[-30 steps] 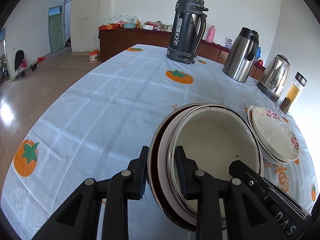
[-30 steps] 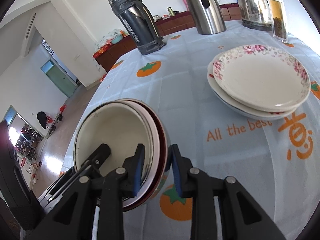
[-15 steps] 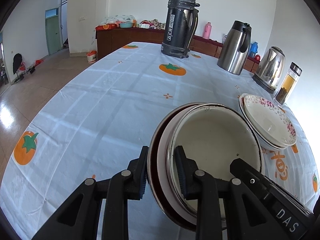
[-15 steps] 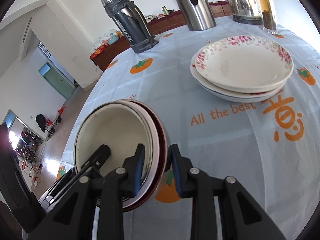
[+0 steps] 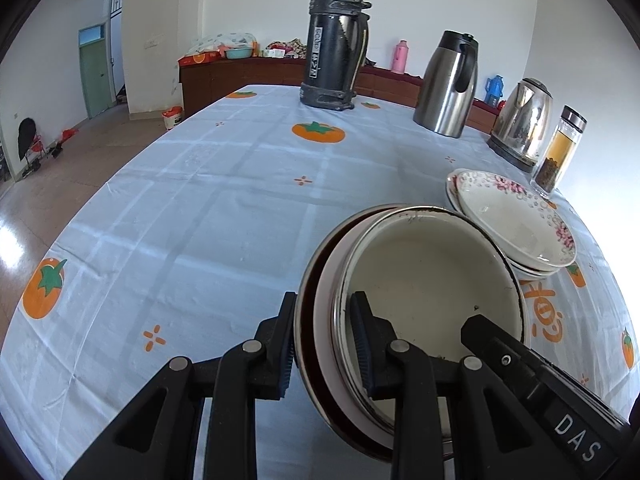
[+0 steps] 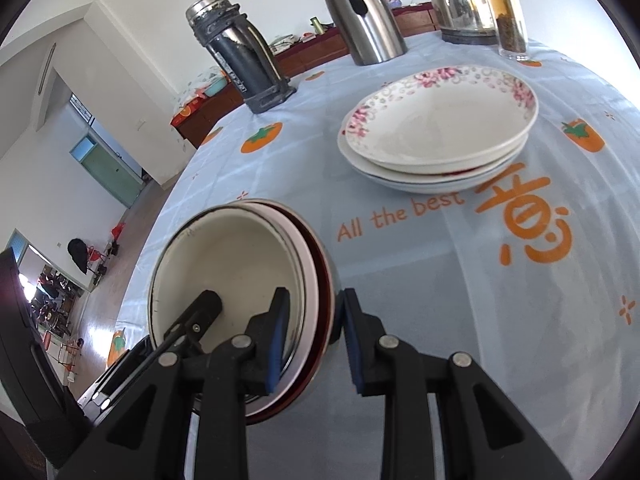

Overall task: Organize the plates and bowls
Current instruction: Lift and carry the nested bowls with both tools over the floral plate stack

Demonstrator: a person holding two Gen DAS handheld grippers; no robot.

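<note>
**Nested bowls gripped from both sides above the table**

Stack of bowls [image 5: 432,280]: three nested — cream enamel bowl innermost, pale pink one around it, dark red-brown one outermost. Inside of the cream bowl holds nothing but a few dark specks.

Left gripper [image 5: 324,336]: jaws narrow, clamped across the stacked rims at the bowls' 9 o'clock edge, one pad outside the dark bowl, the other inside the cream bowl. Right gripper [image 6: 312,332]: likewise narrow, pinching the rims at the 3 o'clock edge. In the right wrist view, the other gripper's fingertip shows inside the cream bowl at about 7 o'clock.

The stack sits tilted in both views; whether its underside touches the tablecloth [image 5: 200,200] cannot be told.

Floral plates [image 6: 440,120]: a pile of shallow white plates, top one pink-flowered on the rim and bare inside. From the right wrist view it lies at 1 o'clock from the bowls, apart from them, on the cloth.

Far edge of table, 12 to 2 o'clock in the left wrist view: black thermos [image 5: 336,44], steel carafe [image 5: 448,84], electric kettle [image 5: 522,120], glass tumbler [image 5: 558,150] with amber liquid over dark leaves at the bottom.
</note>
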